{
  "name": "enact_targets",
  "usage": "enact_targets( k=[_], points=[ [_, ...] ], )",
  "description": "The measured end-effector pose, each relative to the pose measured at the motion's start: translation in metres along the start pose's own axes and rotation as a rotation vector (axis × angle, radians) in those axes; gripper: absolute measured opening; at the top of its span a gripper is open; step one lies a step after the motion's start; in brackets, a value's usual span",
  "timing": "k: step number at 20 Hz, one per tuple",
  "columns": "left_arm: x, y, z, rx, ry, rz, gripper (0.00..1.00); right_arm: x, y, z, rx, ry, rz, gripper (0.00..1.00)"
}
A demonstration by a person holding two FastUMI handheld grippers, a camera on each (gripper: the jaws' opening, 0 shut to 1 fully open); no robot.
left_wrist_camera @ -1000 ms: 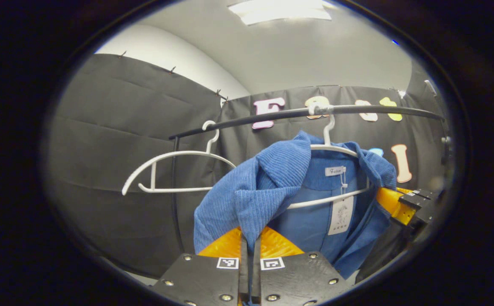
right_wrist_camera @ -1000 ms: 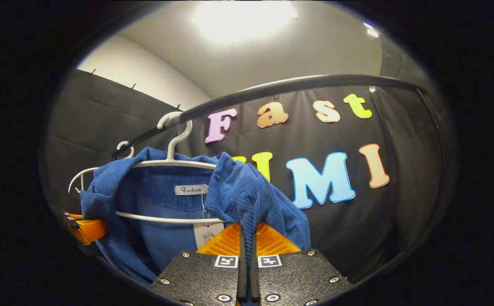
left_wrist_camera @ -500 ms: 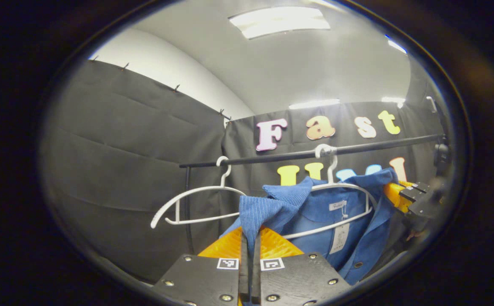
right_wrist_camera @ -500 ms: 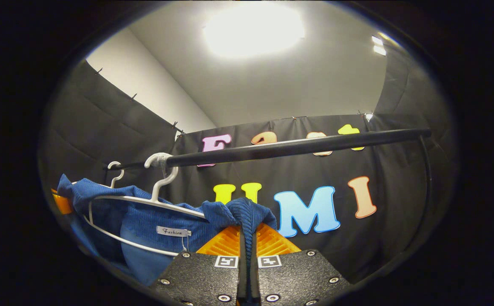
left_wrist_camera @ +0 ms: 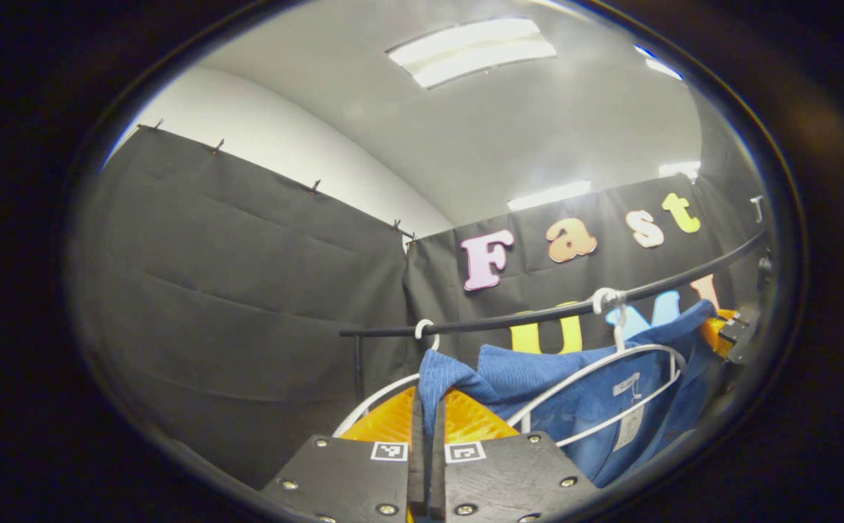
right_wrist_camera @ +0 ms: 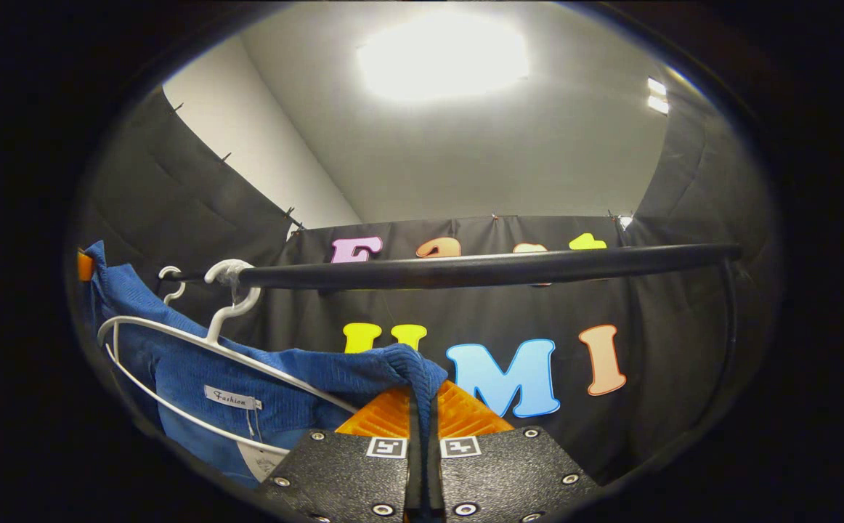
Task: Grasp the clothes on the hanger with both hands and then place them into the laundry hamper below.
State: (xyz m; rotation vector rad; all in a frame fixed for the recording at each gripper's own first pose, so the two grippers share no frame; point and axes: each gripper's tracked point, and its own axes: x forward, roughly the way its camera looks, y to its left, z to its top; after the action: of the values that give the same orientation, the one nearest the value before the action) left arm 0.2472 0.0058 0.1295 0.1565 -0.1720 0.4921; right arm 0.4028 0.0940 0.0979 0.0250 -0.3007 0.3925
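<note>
Both tongs point upward toward the ceiling: left tongs point(left_wrist_camera: 426, 414) clenched on the blue jacket point(left_wrist_camera: 538, 378), right tongs point(right_wrist_camera: 422, 407) likewise, the garment draped beside the white hanger point(right_wrist_camera: 175, 341) under the rail point(right_wrist_camera: 465, 267)

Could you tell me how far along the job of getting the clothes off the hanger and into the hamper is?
Done: left gripper and right gripper are each shut on the blue corduroy jacket. In hand: easing it off the white wire hanger, which hangs on the black rail. Left: lowering it into the hamper.
</note>
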Motion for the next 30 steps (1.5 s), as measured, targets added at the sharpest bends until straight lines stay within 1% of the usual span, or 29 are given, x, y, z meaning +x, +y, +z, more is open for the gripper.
enact_targets(
  k=[5, 6, 8, 9, 11, 15, 17, 20, 22, 26, 30],
  points=[
    [0.024, 0.003, -0.039, 0.006, 0.056, -0.013, 0.03, 0.012, -0.009, -0.015, -0.022, 0.013, -0.010, 0.02],
    [0.029, 0.004, -0.046, 0.000, 0.065, -0.017, 0.06, 0.013, -0.010, -0.022, -0.027, 0.025, -0.009, 0.02],
    [0.038, 0.005, -0.056, 0.000, 0.074, -0.023, 0.06, 0.019, -0.012, -0.036, -0.026, 0.051, -0.010, 0.02],
    [0.043, 0.005, -0.061, 0.002, 0.078, -0.025, 0.01, 0.021, -0.012, -0.045, -0.021, 0.069, -0.008, 0.02],
    [0.047, 0.005, -0.067, -0.004, 0.084, -0.036, 0.01, 0.026, -0.013, -0.062, 0.001, 0.108, -0.005, 0.02],
    [0.051, 0.002, -0.077, -0.021, 0.087, -0.068, 0.01, 0.030, -0.014, -0.093, 0.100, 0.188, -0.008, 0.02],
    [0.053, 0.003, -0.080, -0.030, 0.086, -0.076, 0.01, 0.030, -0.011, -0.100, 0.154, 0.212, -0.001, 0.02],
    [0.052, 0.007, -0.088, -0.055, 0.101, -0.087, 0.01, 0.029, -0.005, -0.109, 0.277, 0.270, 0.027, 0.02],
    [0.050, 0.006, -0.090, -0.063, 0.105, -0.093, 0.01, 0.034, -0.003, -0.111, 0.344, 0.286, 0.039, 0.02],
    [0.054, 0.003, -0.091, -0.070, 0.106, -0.111, 0.01, 0.047, -0.005, -0.120, 0.388, 0.309, 0.054, 0.02],
    [0.059, 0.006, -0.096, -0.085, 0.116, -0.134, 0.01, 0.047, 0.001, -0.132, 0.443, 0.344, 0.074, 0.02]
  ],
)
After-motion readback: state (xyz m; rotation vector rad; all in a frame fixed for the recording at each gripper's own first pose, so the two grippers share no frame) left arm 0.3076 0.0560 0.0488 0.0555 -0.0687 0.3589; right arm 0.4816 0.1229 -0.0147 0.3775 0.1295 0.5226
